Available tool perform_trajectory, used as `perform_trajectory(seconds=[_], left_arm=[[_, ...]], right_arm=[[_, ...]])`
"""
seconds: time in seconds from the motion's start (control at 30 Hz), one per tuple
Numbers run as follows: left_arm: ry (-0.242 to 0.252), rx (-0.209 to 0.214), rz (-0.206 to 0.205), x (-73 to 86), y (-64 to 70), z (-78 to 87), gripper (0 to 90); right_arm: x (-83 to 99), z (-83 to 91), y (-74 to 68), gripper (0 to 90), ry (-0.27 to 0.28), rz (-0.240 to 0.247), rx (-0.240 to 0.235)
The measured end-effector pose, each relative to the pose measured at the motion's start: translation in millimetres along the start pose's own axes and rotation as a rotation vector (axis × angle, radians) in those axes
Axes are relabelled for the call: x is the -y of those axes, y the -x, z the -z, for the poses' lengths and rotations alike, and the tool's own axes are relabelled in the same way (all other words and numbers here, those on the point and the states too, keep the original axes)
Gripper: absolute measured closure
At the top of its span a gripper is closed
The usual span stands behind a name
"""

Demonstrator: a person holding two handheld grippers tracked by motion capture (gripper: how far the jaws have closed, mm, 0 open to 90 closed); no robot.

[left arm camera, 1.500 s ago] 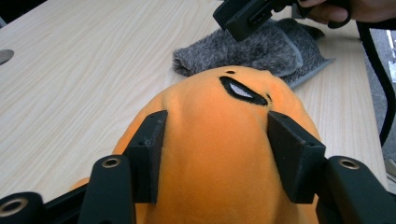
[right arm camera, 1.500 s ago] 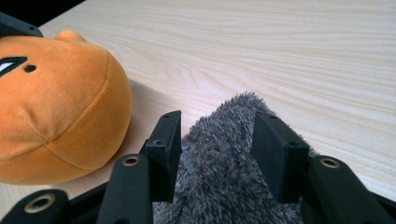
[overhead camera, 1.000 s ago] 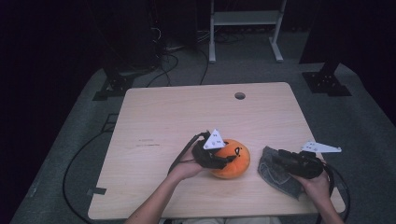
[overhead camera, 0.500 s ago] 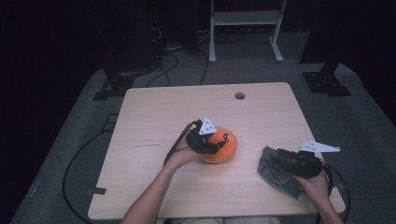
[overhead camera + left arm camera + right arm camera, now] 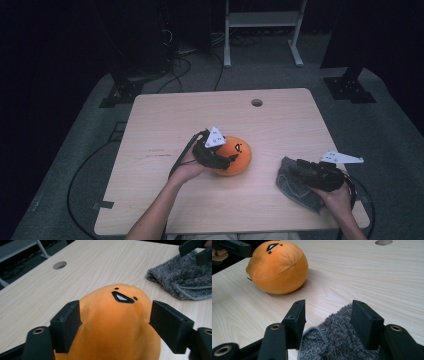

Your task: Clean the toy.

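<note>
At 5 o'clock on the table [image 5: 165,125], the right gripper [image 5: 328,312] straddles the grey cloth [image 5: 337,345], jaws wide open, nothing gripped. At centre, the left gripper [image 5: 115,317] brackets the orange plush [image 5: 112,322], jaws open, pads apparently short of contact. Step in hand: grasping. Next: close squarely on the plush. No containers present.

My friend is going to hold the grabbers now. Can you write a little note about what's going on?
Left gripper: jaws open, one each side of the round orange plush toy with a stitched face, not squeezing it yet.
Right gripper: jaws open over the fluffy grey cloth, not pinching it.
Both things rest on the light wooden table, the toy near the middle, the cloth at the right front.
Done: both grippers lined up.
Left: probably close on each thing and lift.
</note>
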State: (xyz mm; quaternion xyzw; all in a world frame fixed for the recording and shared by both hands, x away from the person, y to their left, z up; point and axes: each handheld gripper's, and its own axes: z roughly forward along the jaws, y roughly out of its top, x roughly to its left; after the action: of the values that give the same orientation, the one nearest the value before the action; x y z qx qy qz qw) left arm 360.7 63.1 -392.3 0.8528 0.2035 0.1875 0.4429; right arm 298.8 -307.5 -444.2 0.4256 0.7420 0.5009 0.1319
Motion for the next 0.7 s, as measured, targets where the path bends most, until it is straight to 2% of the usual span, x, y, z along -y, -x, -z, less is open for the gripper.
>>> perform_trajectory(seconds=[0.07,0.33,0.43,0.63,0.7], left_arm=[[0.001,0.008,-0.011,1.0,-0.2,4.2,20.7],[0.034,0.03,0.007,2.2,-0.5,17.3,15.1],[0.044,0.037,0.028,3.4,-0.3,20.0,12.9],[0.041,0.025,0.031,7.9,0.0,25.1,9.3],[0.052,0.029,0.047,10.6,0.1,27.4,9.1]], right_arm=[[0.1,-0.8,0.4,43.9,-0.003,-0.001,-0.001],[0.6,-0.3,2.1,42.6,-0.005,-0.012,0.001],[0.6,0.3,2.0,42.2,-0.003,-0.009,0.001],[-0.7,-0.9,1.1,42.1,0.002,0.005,0.008],[-1.1,-1.0,0.2,42.1,0.002,0.012,0.011]])
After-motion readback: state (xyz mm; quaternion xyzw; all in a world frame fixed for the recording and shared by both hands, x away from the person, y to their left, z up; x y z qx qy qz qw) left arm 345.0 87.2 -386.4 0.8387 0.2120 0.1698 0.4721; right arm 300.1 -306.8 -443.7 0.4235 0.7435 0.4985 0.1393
